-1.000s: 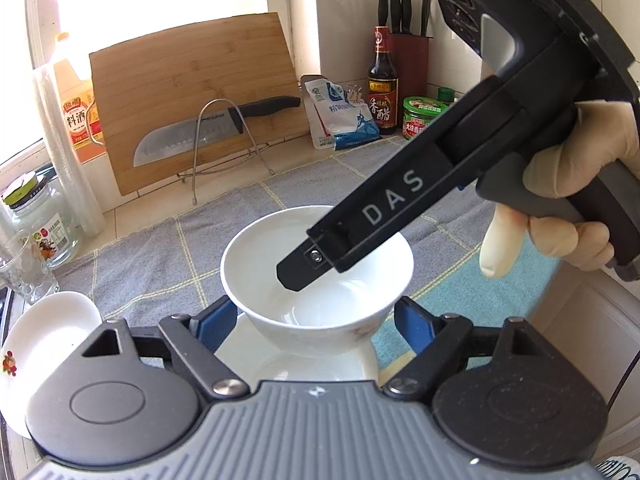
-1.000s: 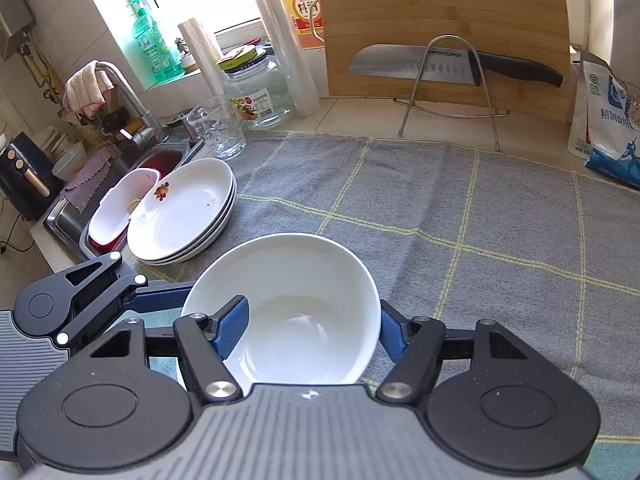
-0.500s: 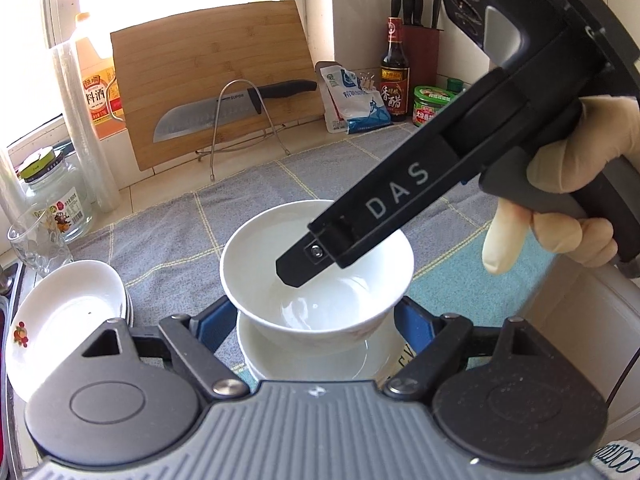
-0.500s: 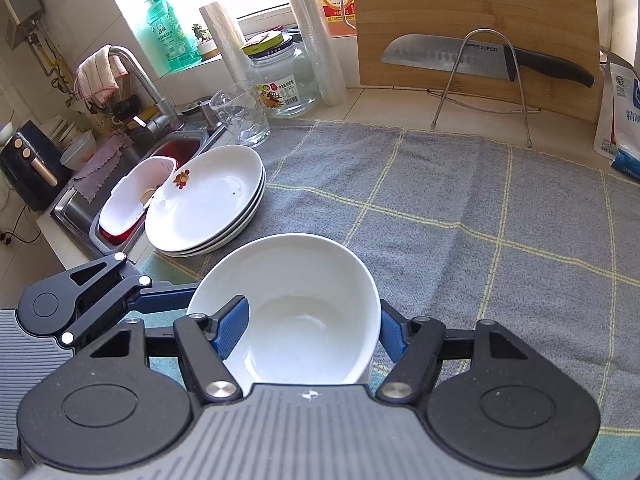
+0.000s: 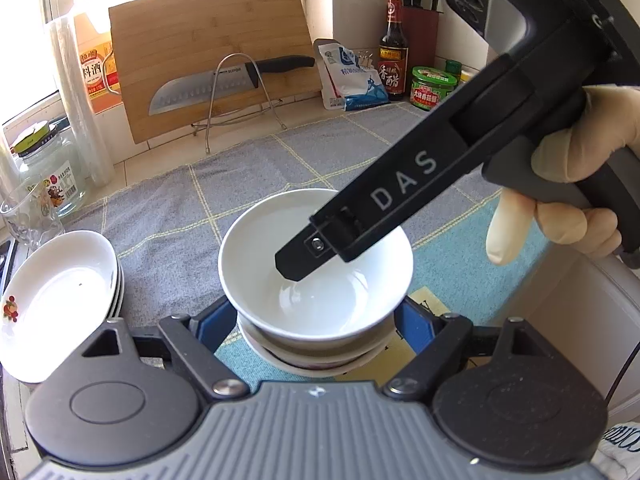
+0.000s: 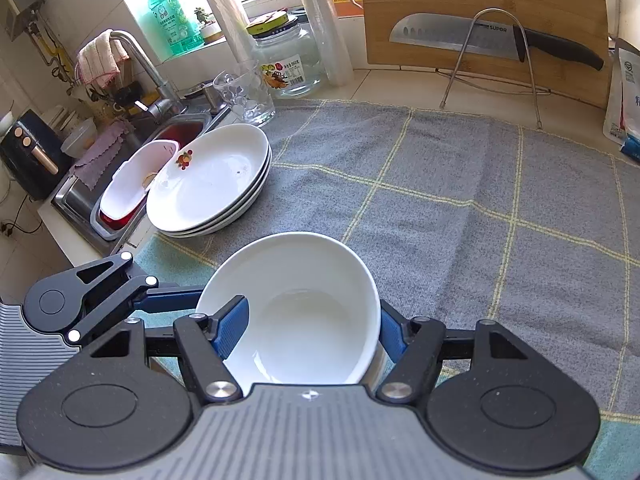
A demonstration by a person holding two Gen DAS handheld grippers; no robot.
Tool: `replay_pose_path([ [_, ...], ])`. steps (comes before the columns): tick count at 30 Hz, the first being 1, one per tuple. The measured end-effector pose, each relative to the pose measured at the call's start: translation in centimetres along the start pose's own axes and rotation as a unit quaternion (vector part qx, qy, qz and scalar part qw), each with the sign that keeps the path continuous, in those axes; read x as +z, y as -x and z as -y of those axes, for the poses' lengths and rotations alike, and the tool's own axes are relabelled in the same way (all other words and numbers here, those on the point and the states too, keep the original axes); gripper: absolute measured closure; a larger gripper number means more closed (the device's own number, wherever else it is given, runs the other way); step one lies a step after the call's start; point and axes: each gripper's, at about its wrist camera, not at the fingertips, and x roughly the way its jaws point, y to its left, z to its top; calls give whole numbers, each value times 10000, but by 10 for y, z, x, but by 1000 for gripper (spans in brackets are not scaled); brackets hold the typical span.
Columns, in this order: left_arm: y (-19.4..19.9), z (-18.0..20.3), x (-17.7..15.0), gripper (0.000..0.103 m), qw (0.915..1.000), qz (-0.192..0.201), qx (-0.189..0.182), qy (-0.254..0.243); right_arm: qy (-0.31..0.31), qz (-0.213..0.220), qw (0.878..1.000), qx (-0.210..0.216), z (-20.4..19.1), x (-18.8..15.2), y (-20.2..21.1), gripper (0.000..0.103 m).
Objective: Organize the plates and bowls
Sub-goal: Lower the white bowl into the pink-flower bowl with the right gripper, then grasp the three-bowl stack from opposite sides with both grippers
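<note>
A plain white bowl (image 5: 260, 264) (image 6: 304, 320) is held by both grippers at once. My left gripper (image 5: 314, 320) is shut on it, a blue pad against each side low on the bowl. My right gripper (image 6: 311, 332) is shut on it too, with its left pad inside the bowl and its right pad outside the rim. Its black finger (image 5: 380, 204) reaches into the bowl from the right, held by a gloved hand (image 5: 560, 216). Nested bowls (image 5: 312, 354) sit right under the held one; I cannot tell whether they touch. White plates (image 5: 56, 300) (image 6: 208, 192) are stacked to the left.
A grey checked cloth (image 6: 440, 200) covers the counter, with a teal mat (image 5: 460, 280) at the near edge. Left is a sink (image 6: 188, 128) with a dish, a glass (image 6: 244, 96) and a jar (image 6: 288, 60). At the back stand a cutting board (image 5: 208, 52), knife (image 5: 224, 80) and bottles.
Both grippers have carried the bowl together a little across the counter and down. The stacked bowls now show under it, and the plate stack has come further into view at the left.
</note>
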Motion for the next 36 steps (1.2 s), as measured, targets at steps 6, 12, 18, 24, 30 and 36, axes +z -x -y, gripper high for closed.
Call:
replay_pose_path([
  [6,-2,-1,-1,11,9999,-60,-118,56,56,-32,9999,81,-1,0,-2,24],
  [12,-3,-4,-7,5,9995,-42,-319,-58,282,221,9993,145,-7,2,7,5],
  [18,2,-12,-12,5,9988,110,-468,-88,647,484,9964,246,-16,1,12,3],
  [24,8,-23,-16,4,9988,188,-448,55,830,726,9935,293,-27,8,7,1],
  [30,16,-30,-21,4,9979,472,-423,127,785,600,9948,245,-23,13,-5,1],
  [36,18,-31,-26,2,9952,766,-547,-252,895,659,9937,134,-21,9,7,0],
])
